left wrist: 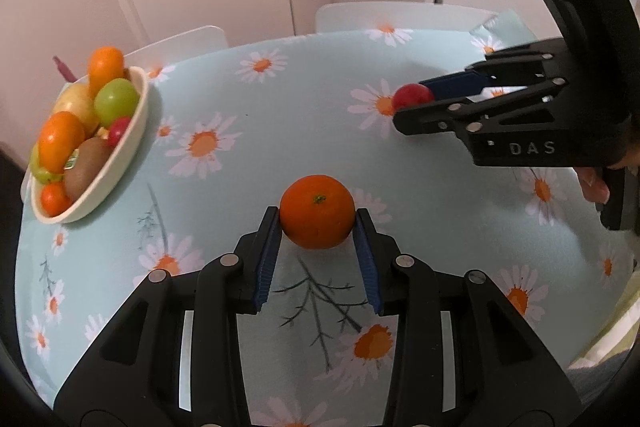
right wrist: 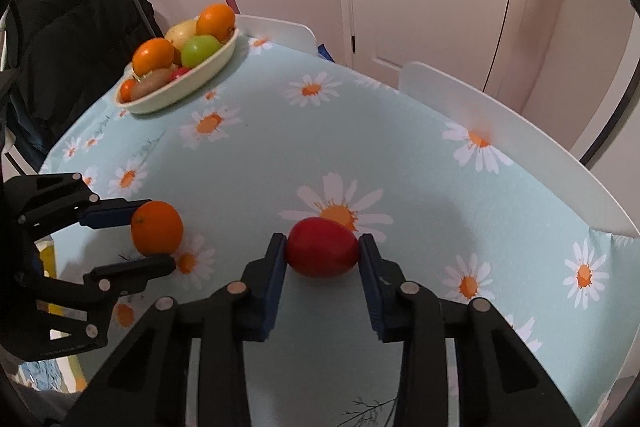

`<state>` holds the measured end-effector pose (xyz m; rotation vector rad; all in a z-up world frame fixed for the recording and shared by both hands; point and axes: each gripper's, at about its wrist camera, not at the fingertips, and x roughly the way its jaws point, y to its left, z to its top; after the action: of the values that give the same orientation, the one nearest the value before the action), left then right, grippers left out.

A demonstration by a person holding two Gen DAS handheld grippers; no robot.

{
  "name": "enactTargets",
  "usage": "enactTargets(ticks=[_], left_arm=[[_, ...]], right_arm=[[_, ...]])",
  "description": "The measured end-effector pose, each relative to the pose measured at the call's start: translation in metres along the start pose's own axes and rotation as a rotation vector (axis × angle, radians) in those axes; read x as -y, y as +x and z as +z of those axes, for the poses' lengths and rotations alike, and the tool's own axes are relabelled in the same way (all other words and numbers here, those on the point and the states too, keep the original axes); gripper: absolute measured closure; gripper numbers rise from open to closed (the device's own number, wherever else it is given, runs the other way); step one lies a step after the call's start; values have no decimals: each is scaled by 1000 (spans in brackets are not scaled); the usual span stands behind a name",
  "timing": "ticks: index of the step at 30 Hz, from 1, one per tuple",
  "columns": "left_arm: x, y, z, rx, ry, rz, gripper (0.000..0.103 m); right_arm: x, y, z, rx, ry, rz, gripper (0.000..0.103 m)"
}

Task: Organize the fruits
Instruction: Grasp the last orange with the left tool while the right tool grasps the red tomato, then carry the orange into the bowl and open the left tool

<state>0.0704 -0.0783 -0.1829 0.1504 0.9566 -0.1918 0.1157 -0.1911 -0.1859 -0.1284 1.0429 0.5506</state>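
An orange (left wrist: 317, 211) is clamped between the blue pads of the left tongs (left wrist: 317, 223), low over the daisy-print table (left wrist: 280, 131), while a small red fruit (right wrist: 322, 247) is pinched in the right tongs (right wrist: 322, 249); whether either fruit has left the cloth cannot be told. The cream oval bowl (left wrist: 136, 131) near the table's far left edge is already heaped with oranges, a green apple, a kiwi and a yellowish fruit, so most of the sorting is judged done. These two pieces appear to be the last loose ones, and both are left to be carried across and set in the bowl, which stands well apart from either pair of tongs.

In the left wrist view, fingers (left wrist: 596, 187) of the person's hand on the right tool's handle are shown, and the bowl's contents are seen closer. Only in the right wrist view are a dark jacket (right wrist: 68, 39) hung on a rack behind the bowl and the white chair back (right wrist: 500, 131) along the table's right edge revealed.
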Motion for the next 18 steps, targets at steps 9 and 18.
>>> enactTargets(ticks=[9, 18], left_arm=[[-39, -45, 8, 54, -95, 39, 62], [-93, -91, 11, 95, -165, 109, 62]], right_arm=[[-16, -31, 24, 49, 26, 1, 70], [-53, -58, 58, 87, 40, 10, 70]])
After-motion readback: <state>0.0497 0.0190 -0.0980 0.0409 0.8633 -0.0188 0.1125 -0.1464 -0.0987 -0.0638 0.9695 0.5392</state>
